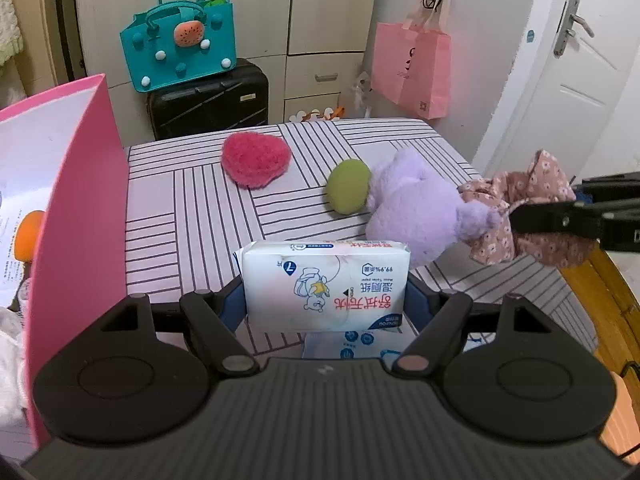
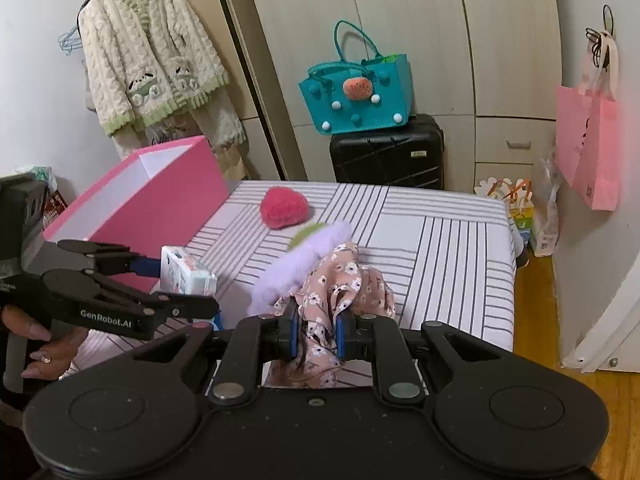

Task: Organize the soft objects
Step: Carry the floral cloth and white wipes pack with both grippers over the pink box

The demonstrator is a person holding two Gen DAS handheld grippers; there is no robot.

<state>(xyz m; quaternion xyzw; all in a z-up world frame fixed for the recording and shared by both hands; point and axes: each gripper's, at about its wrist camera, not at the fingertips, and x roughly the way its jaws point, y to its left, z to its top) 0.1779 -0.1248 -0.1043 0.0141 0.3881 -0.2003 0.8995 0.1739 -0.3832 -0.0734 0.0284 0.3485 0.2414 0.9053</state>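
Note:
My left gripper (image 1: 326,300) is shut on a white wet-tissue pack (image 1: 326,280), held above the striped bedcover (image 1: 180,208); the right wrist view shows the same gripper (image 2: 180,286) and pack (image 2: 186,272). My right gripper (image 2: 316,332) is shut on the floral cloth (image 2: 344,280) of a purple plush toy (image 2: 296,268). In the left wrist view the right gripper (image 1: 520,220) pinches that cloth (image 1: 532,184), with the plush (image 1: 412,208) hanging to its left. A red heart cushion (image 1: 256,160) and a green ball (image 1: 348,186) lie further back. An open pink box (image 1: 80,200) stands at the left.
A second tissue pack (image 1: 348,346) lies under my left gripper. An orange item (image 1: 28,232) sits in the pink box. Behind the bed stand a black suitcase (image 2: 388,156) with a teal bag (image 2: 356,92). A pink paper bag (image 2: 588,144) hangs at the right, above the wooden floor (image 2: 536,312).

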